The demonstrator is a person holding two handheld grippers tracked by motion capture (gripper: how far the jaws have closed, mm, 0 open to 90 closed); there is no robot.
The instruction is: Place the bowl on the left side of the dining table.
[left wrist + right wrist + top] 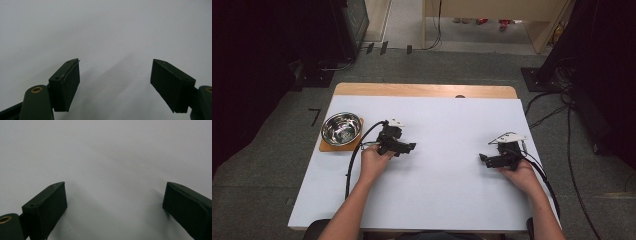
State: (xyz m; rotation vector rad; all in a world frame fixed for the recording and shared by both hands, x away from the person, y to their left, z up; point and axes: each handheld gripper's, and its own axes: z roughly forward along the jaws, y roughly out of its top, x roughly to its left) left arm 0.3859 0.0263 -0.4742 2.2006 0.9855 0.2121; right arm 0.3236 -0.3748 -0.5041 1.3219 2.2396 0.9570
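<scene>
The steel bowl (pixel 341 128) sits at the far left of the table, resting on a small wooden board (pixel 326 146) that pokes out beneath it at the near-left corner. By its polished shine it is thin sheet metal: probably light, rigid, not fragile, but slick, so flat pads could slide off its curved wall. The surest hold looks to be the rim, one jaw inside and one outside, pinching the thin lip; the near-right part of the rim faces the left gripper (pixel 411 147) most directly. If the bowl is lifted by one point it may tip, and the board beneath may shift if the bowl is dragged instead of raised.

The left gripper lies just right of the bowl, apart from it, its jaws pointing right across the white table cover (pixel 452 190). In the left gripper view the jaws stand wide apart with nothing between them but bare white surface. The right gripper (pixel 483 158) rests well away at the right side of the table, its jaws likewise spread and empty in the right gripper view.

No brand, label or readable writing can be made out on the bowl, board or grippers.
</scene>
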